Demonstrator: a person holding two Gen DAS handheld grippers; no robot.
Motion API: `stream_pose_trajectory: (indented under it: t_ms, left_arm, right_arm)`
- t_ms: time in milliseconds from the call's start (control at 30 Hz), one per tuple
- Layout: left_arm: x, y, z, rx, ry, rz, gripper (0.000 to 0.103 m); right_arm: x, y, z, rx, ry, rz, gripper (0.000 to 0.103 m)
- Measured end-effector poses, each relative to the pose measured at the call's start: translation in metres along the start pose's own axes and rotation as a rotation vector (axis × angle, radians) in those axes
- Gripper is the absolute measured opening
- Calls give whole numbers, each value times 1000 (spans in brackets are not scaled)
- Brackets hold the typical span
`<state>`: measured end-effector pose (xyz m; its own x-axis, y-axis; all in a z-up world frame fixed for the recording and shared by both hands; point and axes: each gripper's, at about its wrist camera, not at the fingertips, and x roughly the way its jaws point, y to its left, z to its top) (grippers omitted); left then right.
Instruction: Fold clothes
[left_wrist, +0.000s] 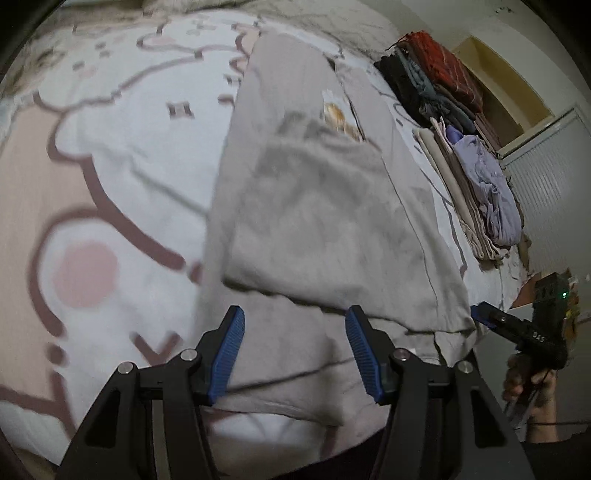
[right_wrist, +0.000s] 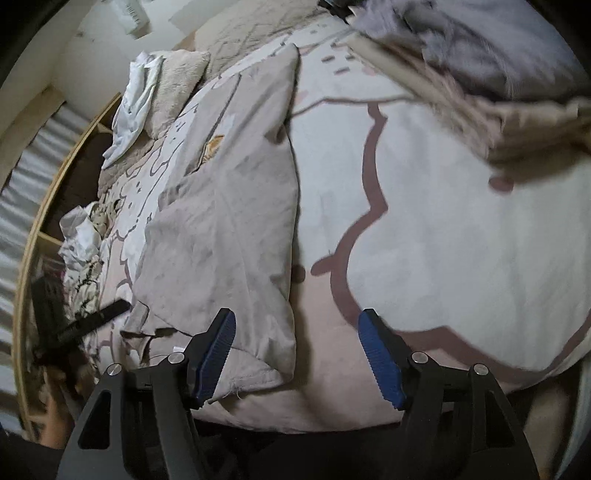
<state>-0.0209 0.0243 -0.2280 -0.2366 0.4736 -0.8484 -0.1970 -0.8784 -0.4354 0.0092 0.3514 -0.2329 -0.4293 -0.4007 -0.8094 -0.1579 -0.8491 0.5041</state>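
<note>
Left wrist, left hand-held gripper (left_wrist: 295, 314) open, empty

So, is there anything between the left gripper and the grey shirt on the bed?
No, nothing visible. The left gripper hangs with open jaws right over the near edge of the grey shirt, with only air between.

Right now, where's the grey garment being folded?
The grey garment lies flat on the patterned bedspread, mid-frame in the left wrist view just beyond the open left gripper, with the stack of folded clothes to its right.
</note>
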Motion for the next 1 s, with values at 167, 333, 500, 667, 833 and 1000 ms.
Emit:
stream_pose_trajectory:
  t_ms: [167, 333, 500, 667, 833, 1000]
  left_arm:
    - [11, -2, 10, -83, -9, -86, 57]
    - [24, 7, 20, -197, -14, -171, 57]
    - [16, 13, 24, -254, -48, -213, 3]
    - [-15, 2, 26, -157, -117, -152, 3]
    - [9, 10, 18, -75, -49, -50, 3]
    - [21, 10, 10, -47, -45, -72, 8]
  right_arm:
    - [-3, -4, -1, 30, -11, 42, 69]
    - [-2, -5, -2, 66, -9, 94, 68]
    - [7, -6, -3, 113, -3, 128, 68]
    - [16, 7, -2, 52, 52, 83, 44]
    - [22, 10, -8, -52, 85, -20, 21]
    - [16, 9, -17, -94, 94, -32, 13]
